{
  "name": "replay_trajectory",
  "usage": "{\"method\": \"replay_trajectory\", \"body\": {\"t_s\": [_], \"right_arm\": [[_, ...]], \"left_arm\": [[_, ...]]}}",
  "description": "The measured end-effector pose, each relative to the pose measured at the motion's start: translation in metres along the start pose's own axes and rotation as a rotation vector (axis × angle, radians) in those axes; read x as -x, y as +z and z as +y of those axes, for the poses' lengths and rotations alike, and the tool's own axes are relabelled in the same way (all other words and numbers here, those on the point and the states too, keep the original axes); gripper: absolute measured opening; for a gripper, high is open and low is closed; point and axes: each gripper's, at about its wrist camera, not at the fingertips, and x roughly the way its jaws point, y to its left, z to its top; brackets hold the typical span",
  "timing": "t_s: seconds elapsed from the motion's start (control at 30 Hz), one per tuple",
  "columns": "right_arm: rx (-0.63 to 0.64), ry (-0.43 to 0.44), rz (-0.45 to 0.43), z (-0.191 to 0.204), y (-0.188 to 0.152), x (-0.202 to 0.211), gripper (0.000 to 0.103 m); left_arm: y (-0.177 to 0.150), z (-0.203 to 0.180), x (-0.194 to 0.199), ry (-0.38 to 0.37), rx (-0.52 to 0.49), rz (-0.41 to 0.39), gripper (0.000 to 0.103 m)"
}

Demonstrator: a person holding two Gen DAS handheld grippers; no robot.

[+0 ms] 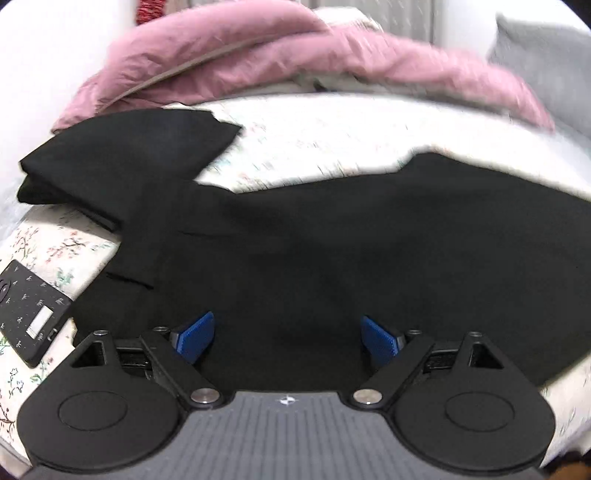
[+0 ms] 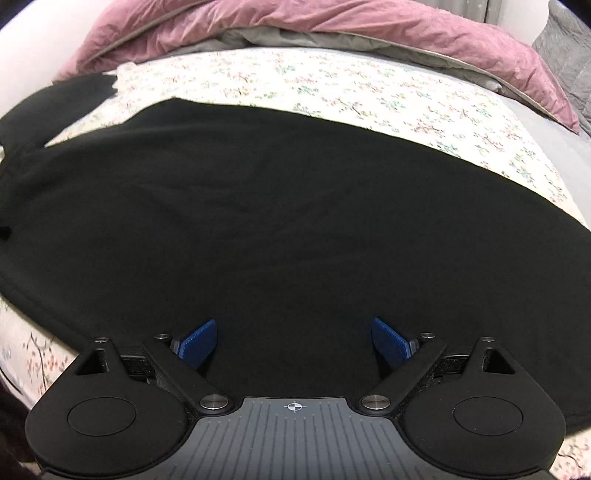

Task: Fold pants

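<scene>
Black pants [image 1: 332, 258] lie spread flat on a floral bed sheet [image 1: 314, 140]. In the left wrist view one part is bunched and folded at the far left [image 1: 122, 158]. My left gripper [image 1: 288, 338] is open just above the near edge of the pants, blue pads [image 1: 195, 338] wide apart, holding nothing. In the right wrist view the pants [image 2: 277, 221] fill most of the frame. My right gripper [image 2: 293, 341] is open over the near edge of the cloth, pads [image 2: 391, 343] apart and empty.
A pink duvet [image 1: 258, 62] lies heaped along the far side of the bed, also in the right wrist view [image 2: 332, 22]. A black patterned flat device [image 1: 29, 310] lies on the sheet at the left. A grey pillow [image 2: 569, 48] is at the far right.
</scene>
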Motion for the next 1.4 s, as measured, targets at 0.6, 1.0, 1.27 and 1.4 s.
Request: {"method": "replay_trajectory", "body": {"t_s": [0.6,1.0,1.27,1.4], "right_arm": [[-0.031,-0.052,-0.15,0.015,-0.018,0.002,0.096],[-0.114,-0.117,-0.228,-0.017,-0.027,0.025,0.097],[-0.377,-0.213,-0.26,-0.086,-0.051,0.057,0.097],[-0.552,-0.27,-0.264,-0.129,-0.076,0.069,0.097]], "left_arm": [[0.04,0.025,-0.054,0.139,0.062,-0.024,0.088],[0.025,0.028,0.0,0.201,0.236,-0.07,0.103],[0.037,-0.031,0.004,0.089,0.22,-0.075,0.103],[0.038,-0.05,0.009,0.073,0.227,-0.071,0.103]]}}
